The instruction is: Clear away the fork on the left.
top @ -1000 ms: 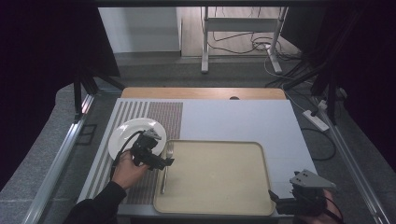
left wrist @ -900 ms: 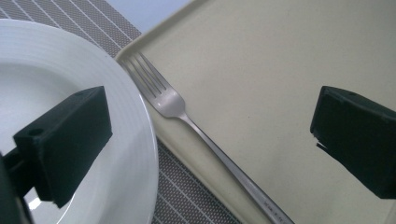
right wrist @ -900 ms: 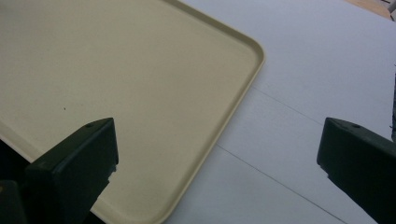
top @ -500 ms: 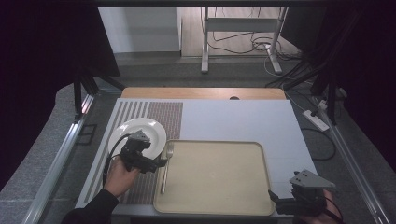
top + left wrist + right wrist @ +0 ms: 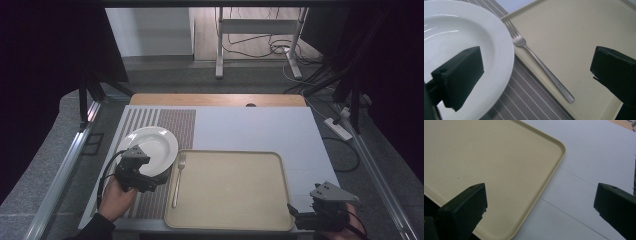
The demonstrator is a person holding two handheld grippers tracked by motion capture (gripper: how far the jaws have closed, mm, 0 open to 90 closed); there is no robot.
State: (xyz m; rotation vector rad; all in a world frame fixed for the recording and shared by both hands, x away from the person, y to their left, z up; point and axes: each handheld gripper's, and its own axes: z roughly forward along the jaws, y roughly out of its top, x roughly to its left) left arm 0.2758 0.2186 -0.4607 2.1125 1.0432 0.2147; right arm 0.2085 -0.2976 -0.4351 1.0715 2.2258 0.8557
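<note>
Fork [image 5: 177, 179] lies along the left edge of the beige tray [image 5: 230, 220], tines pointing to the far side, handle toward the person. White plate [image 5: 150, 145] sits just beside it on the striped mat [image 5: 165, 125], near the desk's left edge. The left gripper [image 5: 534, 72] hovers with its 2 jaws released, 1 over the plate, 1 over the tray. The right gripper [image 5: 539, 210] rests open at the tray's near right corner.
</note>
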